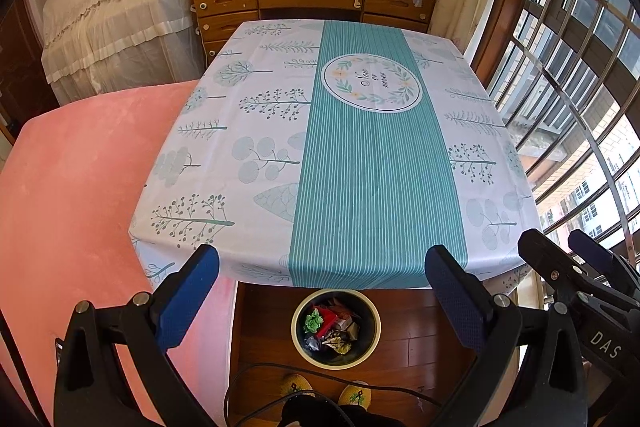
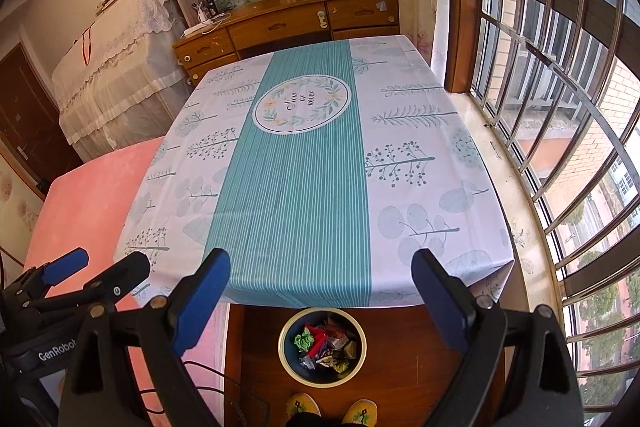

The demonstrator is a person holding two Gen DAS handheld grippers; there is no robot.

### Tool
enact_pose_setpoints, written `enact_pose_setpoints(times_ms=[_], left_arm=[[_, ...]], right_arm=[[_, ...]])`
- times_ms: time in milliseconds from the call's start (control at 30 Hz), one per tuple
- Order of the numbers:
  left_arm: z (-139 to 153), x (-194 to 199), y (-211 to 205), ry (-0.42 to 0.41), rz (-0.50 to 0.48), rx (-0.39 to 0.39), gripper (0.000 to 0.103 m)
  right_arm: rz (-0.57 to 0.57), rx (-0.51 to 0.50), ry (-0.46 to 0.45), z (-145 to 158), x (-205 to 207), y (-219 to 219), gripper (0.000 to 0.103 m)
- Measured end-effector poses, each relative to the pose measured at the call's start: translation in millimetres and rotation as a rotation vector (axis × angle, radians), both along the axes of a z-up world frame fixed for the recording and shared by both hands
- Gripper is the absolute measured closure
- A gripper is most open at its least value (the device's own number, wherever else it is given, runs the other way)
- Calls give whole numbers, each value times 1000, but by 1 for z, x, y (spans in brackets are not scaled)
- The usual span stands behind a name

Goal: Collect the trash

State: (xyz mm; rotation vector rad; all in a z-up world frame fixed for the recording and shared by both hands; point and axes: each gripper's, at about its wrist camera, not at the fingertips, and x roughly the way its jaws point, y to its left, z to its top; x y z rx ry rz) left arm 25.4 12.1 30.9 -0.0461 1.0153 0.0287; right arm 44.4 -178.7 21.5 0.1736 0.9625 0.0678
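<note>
Both grippers hover above near edge of table (image 1: 340,163) — left gripper (image 1: 322,269) and right gripper (image 2: 320,277) spread wide, gripping nothing. Bin (image 1: 297,323) sits on wood floor (image 1: 404,347) just below that edge, trash (image 1: 334,327) piled inside — green, red, foil scraps. Yellow slippers (image 2: 332,409) beside bin.

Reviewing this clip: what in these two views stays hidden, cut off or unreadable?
- Bin bottom, both views: piled trash covers it; pieces too small to identify or count.
- Floor under the table, both views: the cloth and tabletop hide it.
- Slippers, both views: cut by the lower edge; the wearer is unseen.
- Left gripper and right gripper: open, bodies cropped at the frame bottom.
</note>
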Motion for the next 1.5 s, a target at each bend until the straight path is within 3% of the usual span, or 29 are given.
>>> enact_pose_setpoints(times_ms=[1500], left_arm=[[1, 1, -6, 6, -37, 15, 1]], right_arm=[[-30, 12, 9, 2, -6, -12, 10]])
